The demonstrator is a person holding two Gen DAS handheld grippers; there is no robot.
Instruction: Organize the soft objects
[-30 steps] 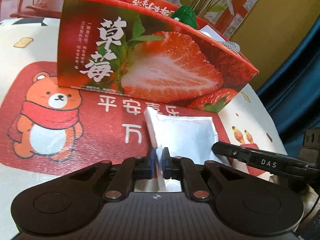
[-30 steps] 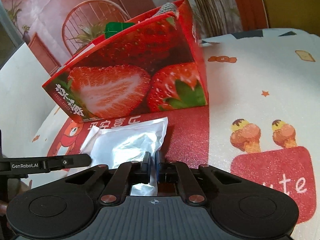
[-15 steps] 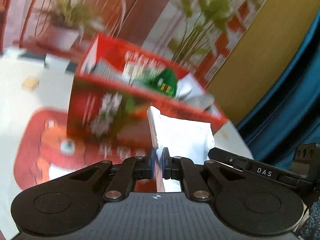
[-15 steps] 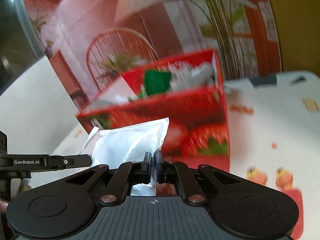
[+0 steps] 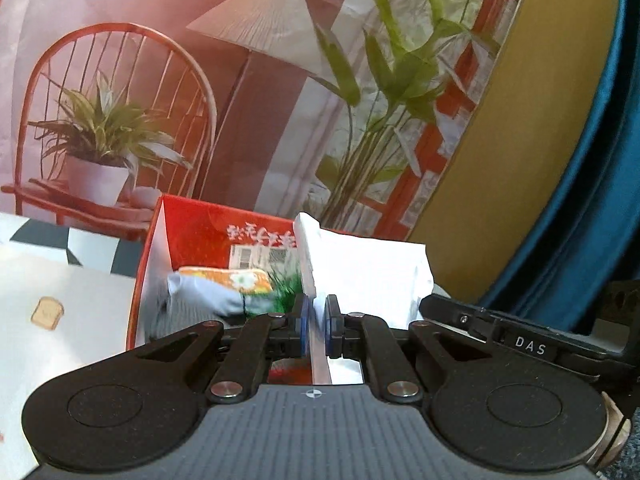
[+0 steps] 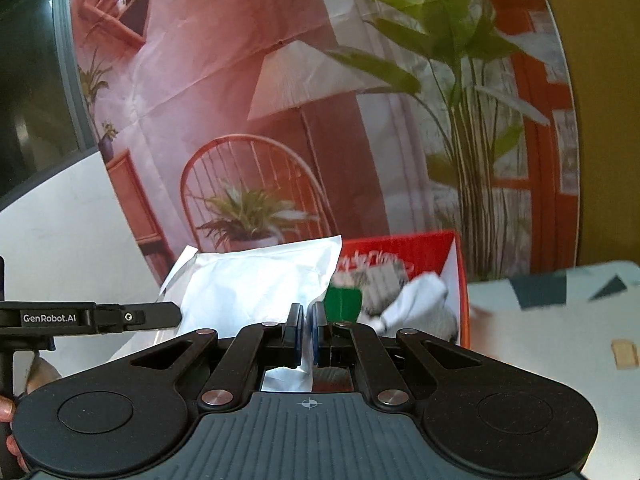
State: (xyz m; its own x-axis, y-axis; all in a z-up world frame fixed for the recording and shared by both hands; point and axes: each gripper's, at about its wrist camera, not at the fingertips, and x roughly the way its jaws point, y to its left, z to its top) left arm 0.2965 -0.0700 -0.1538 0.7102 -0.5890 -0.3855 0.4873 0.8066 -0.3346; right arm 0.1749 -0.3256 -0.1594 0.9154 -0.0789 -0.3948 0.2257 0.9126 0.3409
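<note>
Above the tabletop [image 5: 48, 280], we hold one white pouch [image 5: 368, 276]; left gripper [image 5: 316, 328] and right gripper [image 6: 306, 332] both pinch it before the red box [image 5: 200, 232].

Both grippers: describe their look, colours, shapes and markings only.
Left gripper: matte black body, two round discs, silver rivets, ribbed grey centre panel with a crosshair mark, blue pads on the jaws. Right gripper: the same build; its sides, seen across views, read "DAS" and "GenRobot.AI".

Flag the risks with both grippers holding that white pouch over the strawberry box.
1. Both the left gripper and right gripper pinch only the white pouch's near edge; it could slip or tear.
2. The red strawberry box already holds soft items; the pouch may catch on the rim.
</note>
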